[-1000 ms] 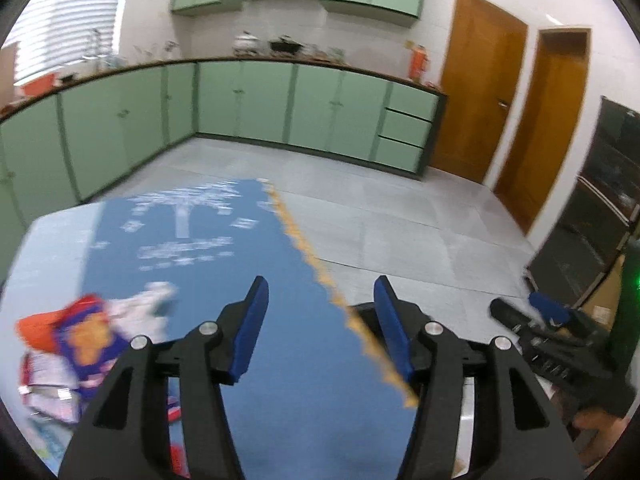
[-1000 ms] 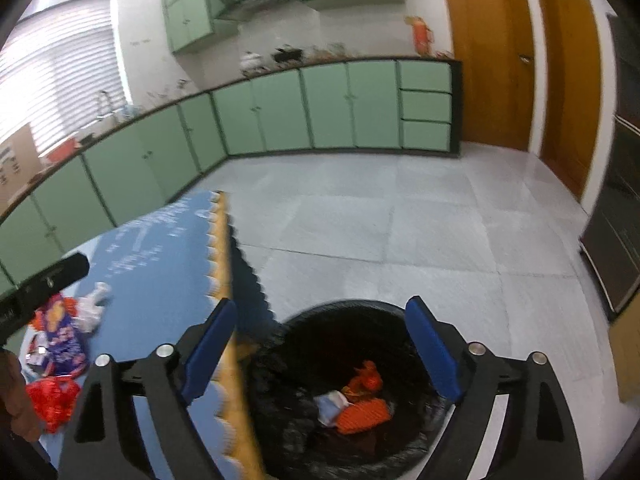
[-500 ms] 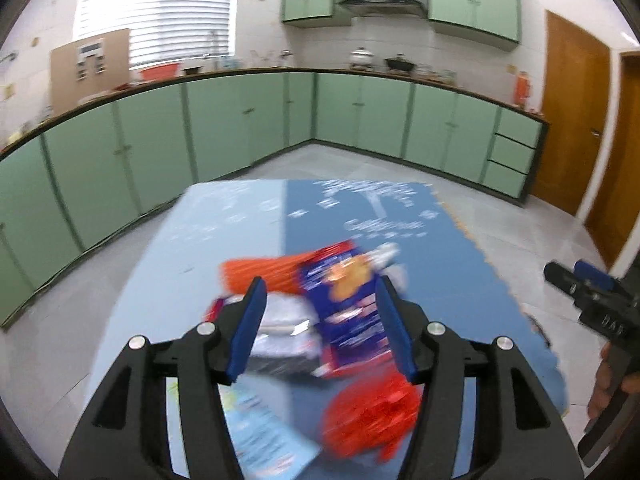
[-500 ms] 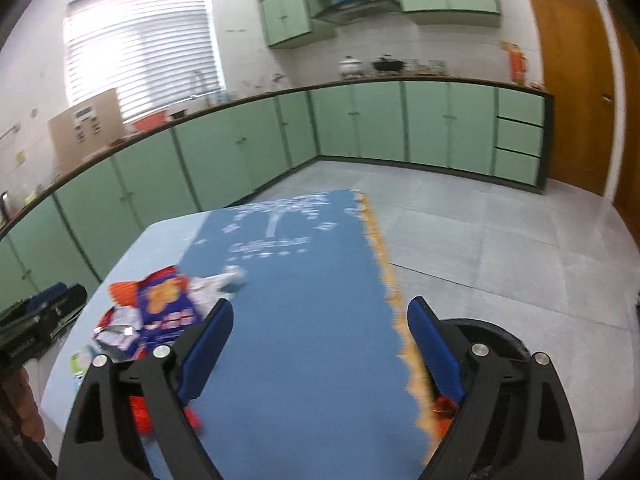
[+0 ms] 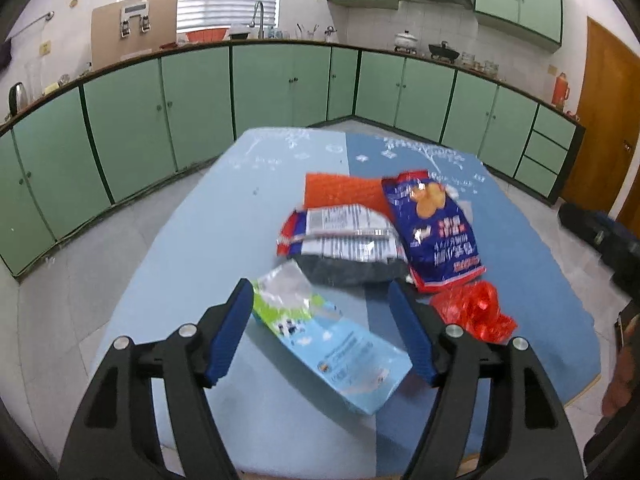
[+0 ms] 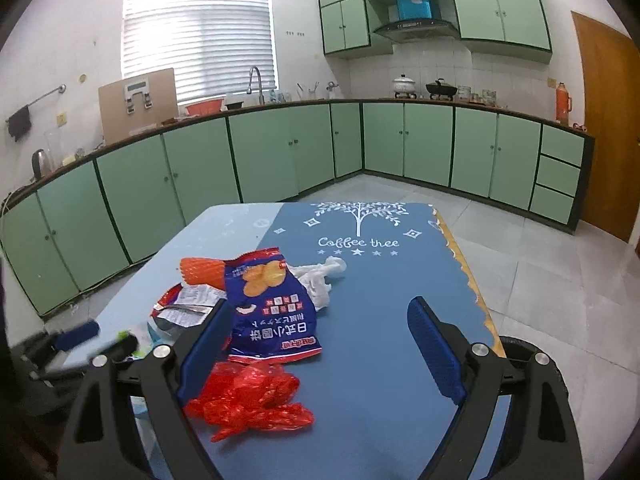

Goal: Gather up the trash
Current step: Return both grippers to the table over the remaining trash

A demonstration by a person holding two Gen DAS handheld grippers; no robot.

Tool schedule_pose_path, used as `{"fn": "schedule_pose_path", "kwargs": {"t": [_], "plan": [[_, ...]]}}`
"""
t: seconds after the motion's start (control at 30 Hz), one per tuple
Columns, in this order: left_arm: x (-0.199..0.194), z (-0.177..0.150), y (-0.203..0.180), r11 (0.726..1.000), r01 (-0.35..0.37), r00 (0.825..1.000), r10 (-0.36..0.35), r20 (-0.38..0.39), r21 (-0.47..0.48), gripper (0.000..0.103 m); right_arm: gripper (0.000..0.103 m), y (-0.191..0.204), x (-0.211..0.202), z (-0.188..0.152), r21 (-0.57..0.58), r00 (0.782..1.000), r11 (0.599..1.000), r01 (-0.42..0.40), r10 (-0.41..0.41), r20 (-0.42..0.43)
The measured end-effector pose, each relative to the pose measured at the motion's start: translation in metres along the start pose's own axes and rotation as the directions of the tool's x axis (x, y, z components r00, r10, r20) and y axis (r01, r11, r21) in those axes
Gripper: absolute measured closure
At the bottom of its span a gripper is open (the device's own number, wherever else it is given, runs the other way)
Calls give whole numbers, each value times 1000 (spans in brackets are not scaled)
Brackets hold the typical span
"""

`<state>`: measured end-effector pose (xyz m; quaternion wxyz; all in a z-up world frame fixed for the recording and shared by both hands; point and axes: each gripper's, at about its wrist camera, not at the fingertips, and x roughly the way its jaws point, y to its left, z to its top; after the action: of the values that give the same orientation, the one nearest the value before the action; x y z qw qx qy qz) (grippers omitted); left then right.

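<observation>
The trash lies in 1 loose heap on the near half of the blue table (image 5: 224, 216): a light blue wrapper (image 5: 340, 352) nearest you on the left, a crumpled red plastic bag (image 6: 248, 400) near and to its right, a dark blue snack bag (image 6: 272, 312) in the middle, a silver and red packet (image 5: 344, 236) left of it, an orange mesh piece (image 5: 340, 192) behind, and a white crumpled scrap (image 6: 320, 280) at the far right of the heap.

You are on the reach step, lining up for the next pick. Your left gripper (image 5: 322, 330) has just been opening its jaws; they stand released astride the light blue wrapper, pads not pressing it, so nothing is held. Your right gripper (image 6: 320, 356) is also released and empty, hovering over the red plastic bag and the near edge of the snack bag. The black bin (image 6: 532, 356) shows only as a rim at the near right, just beside the table's edge.

Next, you likely need to lower the left gripper until the pads bracket a raised fold of the wrapper, then close. The film is thin and lies flat, so it could slip out; aim for the crinkled far end.
</observation>
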<state>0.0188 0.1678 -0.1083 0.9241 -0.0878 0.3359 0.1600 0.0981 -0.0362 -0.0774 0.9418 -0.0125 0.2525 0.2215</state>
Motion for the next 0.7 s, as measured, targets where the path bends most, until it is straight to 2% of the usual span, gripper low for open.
{"fn": "schedule_pose_path", "kwargs": {"t": [0.13, 0.43, 0.47, 0.5, 0.53, 0.6, 0.7], "plan": [[9, -12, -3, 1000, -25, 1000, 25, -15, 10, 28, 16, 4, -4, 0, 0, 1000, 1000, 16, -16, 12], [41, -20, 1, 998, -48, 994, 44, -101, -36, 26, 16, 3, 2, -10, -2, 1000, 1000, 19, -19, -14], [43, -20, 1, 998, -50, 993, 46, -106, -39, 28, 16, 3, 4, -11, -1, 1000, 1000, 16, -16, -20], [44, -20, 2, 998, -58, 993, 53, -107, -39, 36, 16, 3, 7, -13, 1, 1000, 1000, 13, -13, -28], [46, -20, 3, 997, -69, 992, 64, -112, -39, 38, 16, 3, 8, -15, 2, 999, 1000, 10, -10, -34], [48, -17, 10, 995, -77, 990, 69, -123, -61, 50, 16, 5, 13, -19, -8, 998, 1000, -18, 18, -57], [48, -13, 21, 992, -80, 988, 67, -137, -96, 57, 16, 13, 22, -27, -46, 990, 996, -83, 77, -118]]}}
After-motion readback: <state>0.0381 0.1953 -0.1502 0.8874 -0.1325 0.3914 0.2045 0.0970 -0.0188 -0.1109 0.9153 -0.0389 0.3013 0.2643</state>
